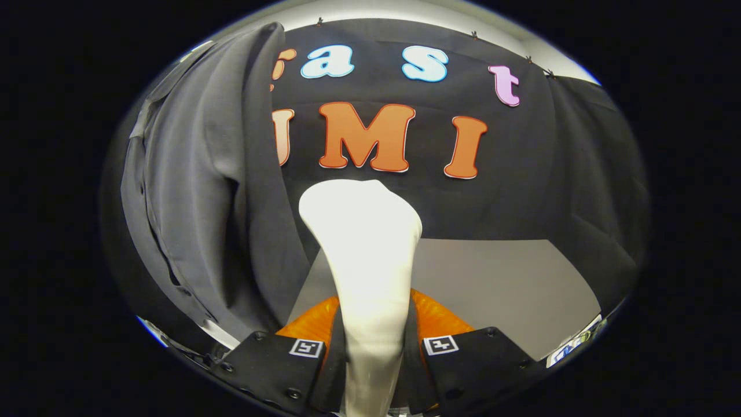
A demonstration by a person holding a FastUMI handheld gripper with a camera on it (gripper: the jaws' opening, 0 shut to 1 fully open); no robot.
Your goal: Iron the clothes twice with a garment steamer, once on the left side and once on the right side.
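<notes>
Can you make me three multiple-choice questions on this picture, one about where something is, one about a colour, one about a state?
1. Where does the garment hang relative to the steamer?
A. To its left
B. To its right
C. Lying flat on the table beneath it

2. What colour is the steamer?
A. Red
B. White
C. Blue

3. What is the gripper doing?
A. Open, holding nothing
B. Shut on the steamer
C. Shut on the garment

Answers:
1. A, the dark grey garment hangs left of the steamer's head, in front of the booth wall.
2. B, the whole body between and beyond the fingers is white.
3. B, both fingers press on the steamer's handle from either side.
</notes>
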